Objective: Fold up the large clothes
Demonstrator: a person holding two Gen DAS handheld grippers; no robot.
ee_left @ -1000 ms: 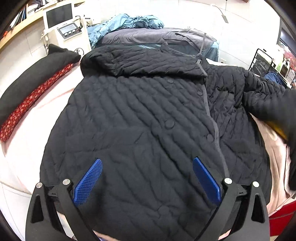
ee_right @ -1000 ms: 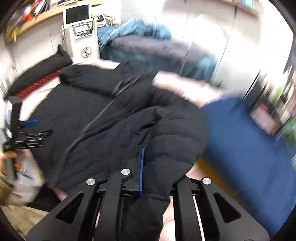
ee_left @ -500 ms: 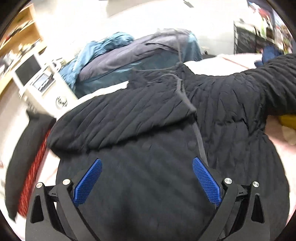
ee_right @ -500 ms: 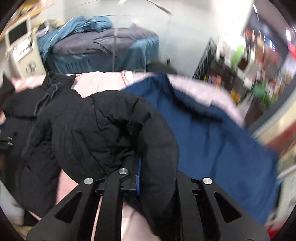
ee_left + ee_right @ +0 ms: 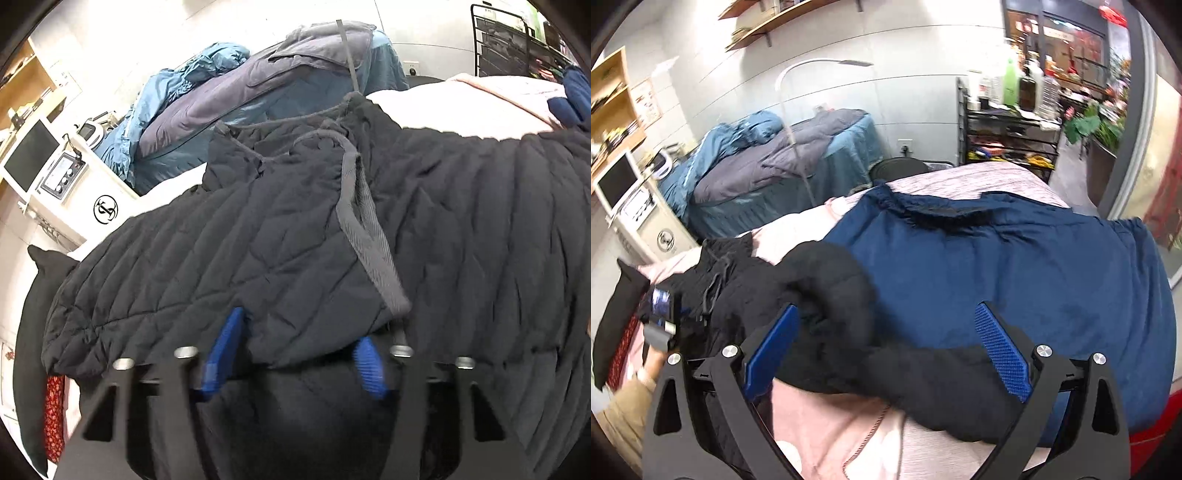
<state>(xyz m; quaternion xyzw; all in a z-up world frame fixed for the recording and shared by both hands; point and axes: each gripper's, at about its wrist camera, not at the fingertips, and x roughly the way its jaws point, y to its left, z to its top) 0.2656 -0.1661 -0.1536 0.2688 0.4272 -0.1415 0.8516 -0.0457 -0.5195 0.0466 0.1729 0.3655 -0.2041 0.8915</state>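
Observation:
A black quilted jacket [image 5: 461, 229] lies spread on the pink bed; its hood with a grey drawstring [image 5: 362, 229] is folded toward me. My left gripper [image 5: 295, 356] is closing on the hood's near edge, and both blue pads [image 5: 221, 347] touch the fold between them. In the right wrist view the jacket's sleeve [image 5: 831, 295] lies across the bed and over a blue garment. My right gripper [image 5: 886, 350] is opening; its jaws stand wide, with the sleeve loose between them and clear of the pads. The left gripper [image 5: 661, 314] shows at far left, held by a hand.
A dark blue garment [image 5: 1015, 266] covers the right half of the pink bed [image 5: 831, 424]. A black and red pillow [image 5: 33, 332] lies at the left edge. Behind stand a white machine with a screen [image 5: 55, 173], a second bed with a grey-blue duvet [image 5: 258, 96] and a black wire rack [image 5: 1008, 140].
My left gripper moved up the jacket to the hood and its wide jaws narrowed onto the fold. My right gripper, shut on the sleeve before, swung it over the bed and opened.

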